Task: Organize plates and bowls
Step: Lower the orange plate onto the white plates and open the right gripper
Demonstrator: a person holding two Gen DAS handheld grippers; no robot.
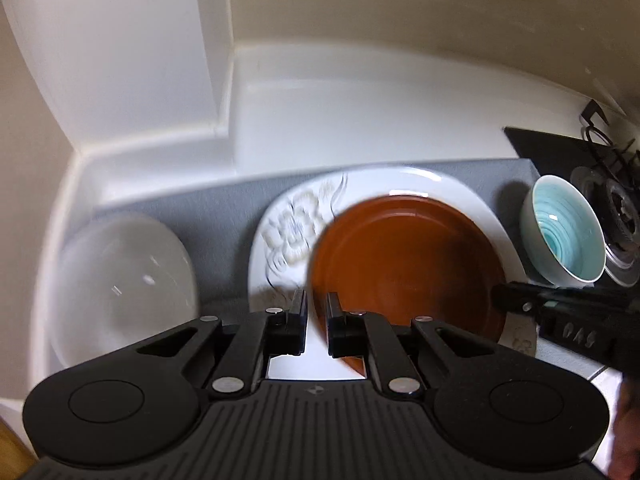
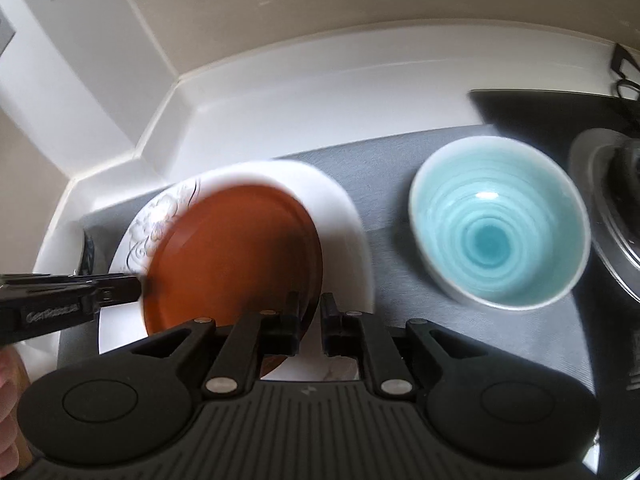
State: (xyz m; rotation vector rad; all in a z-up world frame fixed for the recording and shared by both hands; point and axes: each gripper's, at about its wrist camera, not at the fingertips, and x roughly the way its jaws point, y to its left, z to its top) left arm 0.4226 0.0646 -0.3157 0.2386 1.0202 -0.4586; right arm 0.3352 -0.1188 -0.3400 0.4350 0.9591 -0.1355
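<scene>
A brown plate is over a white square plate with a flower pattern on a grey mat. My left gripper is shut on the brown plate's left rim. My right gripper is shut on its right rim; its fingers also show in the left wrist view. Whether the brown plate rests on the white plate or hangs just above it, I cannot tell. A turquoise bowl stands to the right. A clear glass bowl sits to the left.
The grey mat lies on a white counter in a corner with walls behind and to the left. A black stove with a burner is at the right edge, close to the turquoise bowl.
</scene>
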